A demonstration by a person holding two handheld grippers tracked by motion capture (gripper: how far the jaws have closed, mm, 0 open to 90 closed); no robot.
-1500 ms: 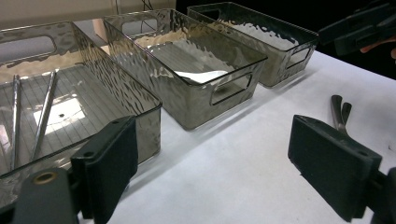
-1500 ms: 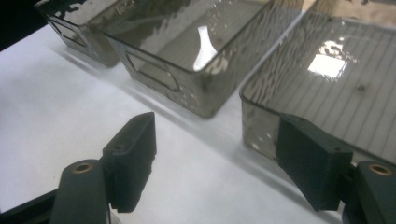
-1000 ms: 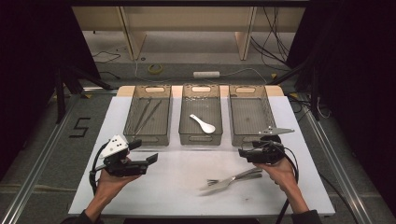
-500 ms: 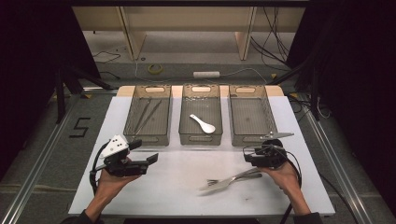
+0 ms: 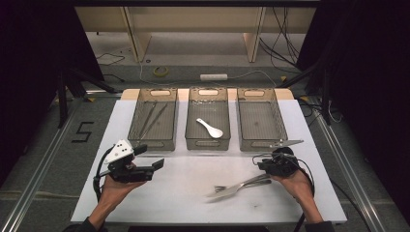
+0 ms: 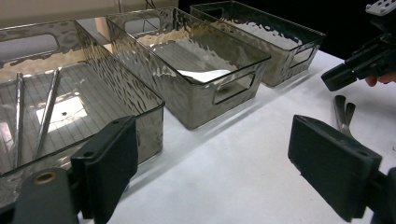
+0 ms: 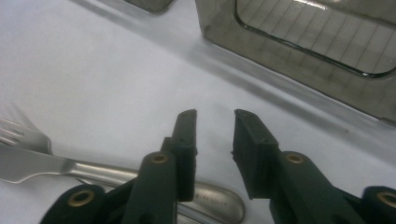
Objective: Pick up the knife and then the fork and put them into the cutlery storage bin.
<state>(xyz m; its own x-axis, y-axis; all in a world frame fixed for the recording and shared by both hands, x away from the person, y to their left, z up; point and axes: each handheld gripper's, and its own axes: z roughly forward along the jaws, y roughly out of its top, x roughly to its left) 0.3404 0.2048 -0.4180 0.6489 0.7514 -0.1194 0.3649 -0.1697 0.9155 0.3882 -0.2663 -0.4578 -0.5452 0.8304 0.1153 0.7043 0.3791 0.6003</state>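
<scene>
Right now my right gripper [image 5: 269, 170] sits at the handle end of the fork [image 5: 238, 186] and knife [image 5: 241, 184], which lie together on the white table [image 5: 188, 212]. Their long axis runs from the handles by my right hand out toward the table's middle, tines and blade pointing left and slightly toward me in the high view. In the right gripper view the jaws have just been closing and now stand narrow, with nothing pressed between the pads; the rounded handle tip [image 7: 219, 198] lies just under the left jaw, not centred in the gap. So I judge the grip needs a small shift across the handle before closing further. My left gripper [image 5: 147, 165] is wide open, holding nothing, well apart from the cutlery, so the right hand is clearly nearer.
</scene>
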